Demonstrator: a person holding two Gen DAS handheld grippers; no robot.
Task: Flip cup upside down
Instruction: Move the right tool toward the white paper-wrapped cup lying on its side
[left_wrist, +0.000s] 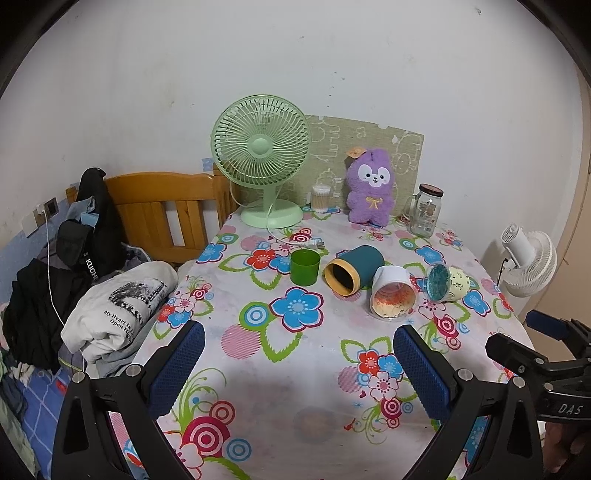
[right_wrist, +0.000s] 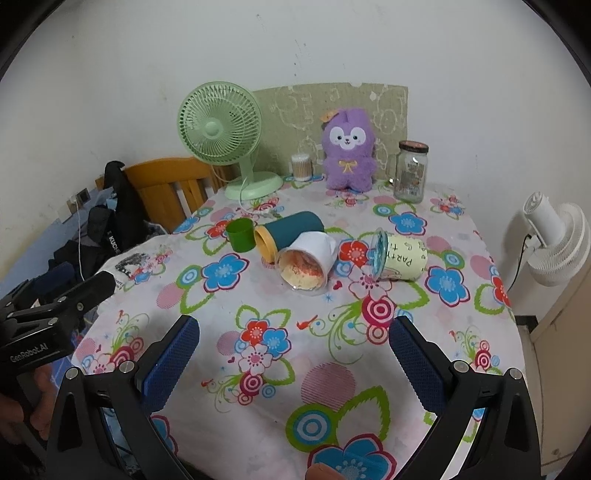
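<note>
A small green cup (left_wrist: 305, 266) (right_wrist: 240, 234) stands upright, mouth up, on the flowered tablecloth. To its right lie three cups on their sides: a dark teal cup with a yellow rim (left_wrist: 354, 270) (right_wrist: 290, 233), a white cup (left_wrist: 392, 295) (right_wrist: 308, 262), and a pale yellow cup with a blue lid (left_wrist: 447, 283) (right_wrist: 399, 258). My left gripper (left_wrist: 299, 354) is open and empty over the table's near part. My right gripper (right_wrist: 293, 349) is open and empty, also well short of the cups.
At the table's back stand a green fan (left_wrist: 263, 158), a cotton-swab jar (left_wrist: 320, 198), a purple plush toy (left_wrist: 371, 186) and a glass jar (left_wrist: 426, 211). Clothes (left_wrist: 118, 306) and a wooden bedhead (left_wrist: 166, 210) lie to the left. A white fan (left_wrist: 530, 258) stands on the right.
</note>
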